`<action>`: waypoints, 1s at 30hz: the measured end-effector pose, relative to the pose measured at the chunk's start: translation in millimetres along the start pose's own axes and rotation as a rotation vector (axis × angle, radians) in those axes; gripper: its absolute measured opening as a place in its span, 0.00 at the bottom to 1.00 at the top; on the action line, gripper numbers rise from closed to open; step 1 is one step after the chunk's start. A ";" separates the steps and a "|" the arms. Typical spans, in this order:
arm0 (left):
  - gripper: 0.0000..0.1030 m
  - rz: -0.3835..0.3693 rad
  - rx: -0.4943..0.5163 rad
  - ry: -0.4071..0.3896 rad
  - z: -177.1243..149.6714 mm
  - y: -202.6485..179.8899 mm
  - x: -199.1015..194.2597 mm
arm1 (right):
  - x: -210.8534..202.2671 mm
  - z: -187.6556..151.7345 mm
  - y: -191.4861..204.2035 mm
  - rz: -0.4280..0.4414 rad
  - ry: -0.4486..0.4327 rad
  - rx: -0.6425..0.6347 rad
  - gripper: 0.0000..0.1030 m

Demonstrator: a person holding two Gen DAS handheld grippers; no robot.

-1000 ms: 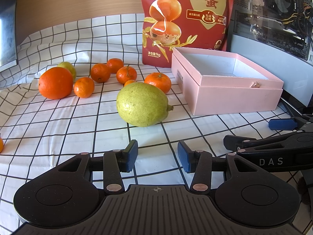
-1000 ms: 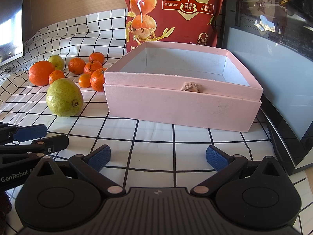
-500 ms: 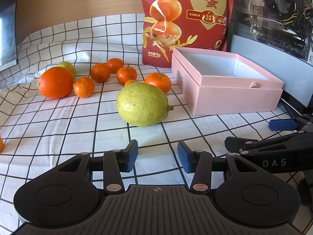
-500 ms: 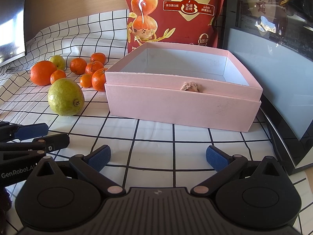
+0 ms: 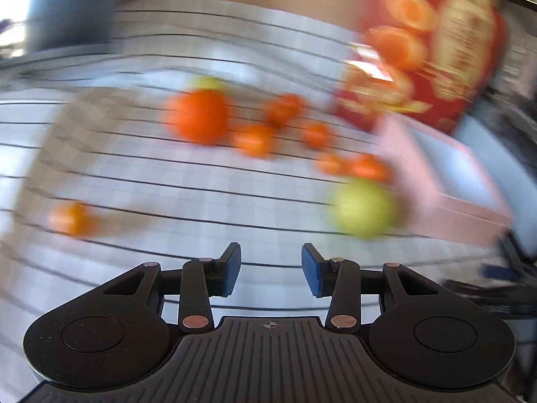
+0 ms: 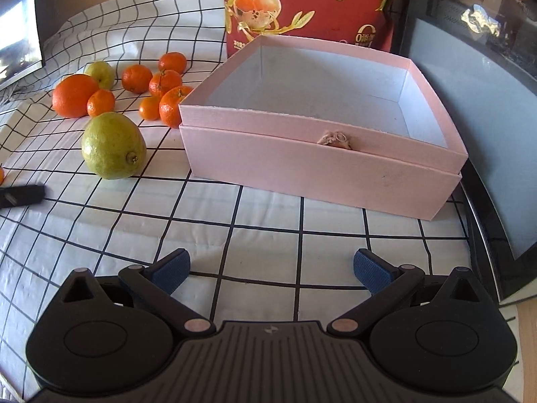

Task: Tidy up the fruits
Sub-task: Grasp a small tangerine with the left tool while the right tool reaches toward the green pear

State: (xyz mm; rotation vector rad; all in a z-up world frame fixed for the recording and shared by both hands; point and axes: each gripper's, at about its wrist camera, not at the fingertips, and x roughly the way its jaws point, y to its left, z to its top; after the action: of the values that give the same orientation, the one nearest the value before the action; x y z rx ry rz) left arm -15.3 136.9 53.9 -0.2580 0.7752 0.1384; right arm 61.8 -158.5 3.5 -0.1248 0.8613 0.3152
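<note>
A: Well, the left tongs (image 5: 271,268) have nothing between them, and their jaws are closing on air while the left wrist view smears with motion blur.

B: So the risk is arriving at a fruit with too narrow a gap. The big green fruit (image 6: 113,146) lies on the checked cloth (image 6: 268,221) just beside the left wall of the pink box (image 6: 322,174), and it looks far wider than that gap.

A: Then the pads would likely strike it from above and roll it, perhaps against the box or into the mandarins (image 6: 164,94) clustered behind it, toward the far left of the bench.

B: The large orange (image 6: 74,94) sits at the left of that cluster, touching a small one; a nudge there could scatter several at once. One small fruit (image 5: 68,218) lies alone near the left edge, and a knock might send it off.

A: The right tongs (image 6: 271,270) stand wide apart, empty, above bare cloth in front of the box.

B: The box is open and looks empty, so nothing seems sorted yet. A hasty drop against its rim could tip fruit back out.
</note>
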 end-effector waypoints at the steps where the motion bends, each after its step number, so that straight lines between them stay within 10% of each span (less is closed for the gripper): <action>1: 0.41 0.019 -0.009 -0.001 5.7 15.4 -5.4 | -0.6 0.5 1.5 -0.013 0.009 0.014 1.00; 6: 0.41 0.100 0.070 -0.088 25.0 85.0 -31.0 | 1.3 13.5 20.5 -0.034 0.099 0.035 0.97; 13: 0.41 0.111 0.055 -0.087 29.0 149.2 -41.8 | -30.2 18.9 89.0 -0.103 -0.058 0.071 0.91; 20: 0.41 -0.033 0.114 -0.028 27.9 146.8 -21.1 | -37.5 14.9 158.5 -0.225 -0.109 -0.040 0.91; 30: 0.42 -0.022 0.192 0.064 22.3 123.5 24.4 | -54.3 -4.7 167.8 -0.176 -0.072 -0.107 0.91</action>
State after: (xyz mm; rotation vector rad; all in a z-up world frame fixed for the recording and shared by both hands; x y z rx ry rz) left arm -9.9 262.4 29.8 -0.0891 0.8426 0.0346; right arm -28.8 -12.8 44.9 -0.2852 0.7562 0.1988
